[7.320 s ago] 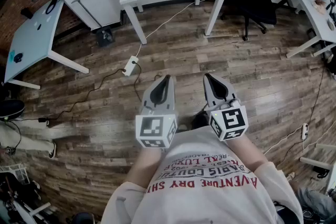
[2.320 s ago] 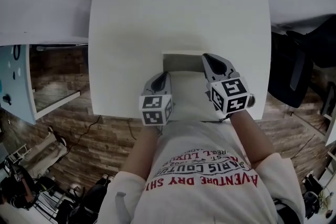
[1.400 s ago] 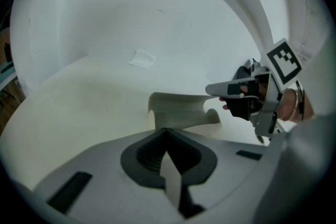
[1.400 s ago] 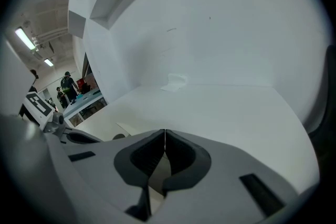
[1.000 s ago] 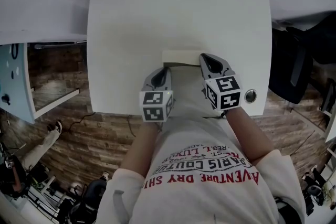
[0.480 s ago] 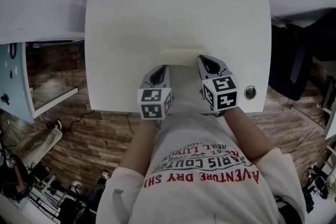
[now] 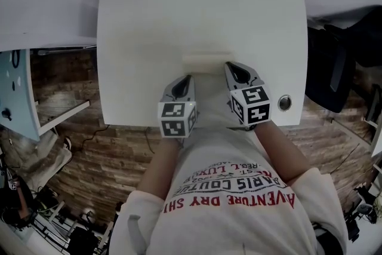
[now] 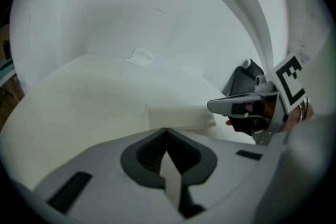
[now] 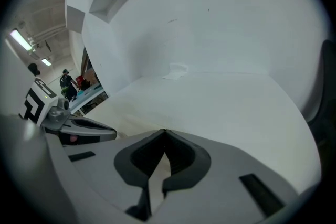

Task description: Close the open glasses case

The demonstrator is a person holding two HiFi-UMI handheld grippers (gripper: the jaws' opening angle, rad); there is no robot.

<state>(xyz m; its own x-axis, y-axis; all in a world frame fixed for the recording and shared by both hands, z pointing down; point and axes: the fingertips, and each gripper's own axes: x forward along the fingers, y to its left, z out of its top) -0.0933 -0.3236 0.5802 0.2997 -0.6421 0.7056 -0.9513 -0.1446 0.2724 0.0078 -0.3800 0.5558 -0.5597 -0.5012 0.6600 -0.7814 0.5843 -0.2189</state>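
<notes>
Left hand-held gripper [image 7: 188, 79] and right hand-held gripper [image 7: 230, 67]: jaws together, empty. Glasses case [image 7: 206, 62], frame centre, appears closed; next, verify latch.

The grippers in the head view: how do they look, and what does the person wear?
The left gripper and right gripper are light grey, dark inside, tapering to a point. Each carries a white cube with black square markers. The person wears a white shirt with red print.

two grippers [image 7: 190, 77] [image 7: 229, 65], one glasses case [image 7: 203, 62], one table [image 7: 149, 27]
</notes>
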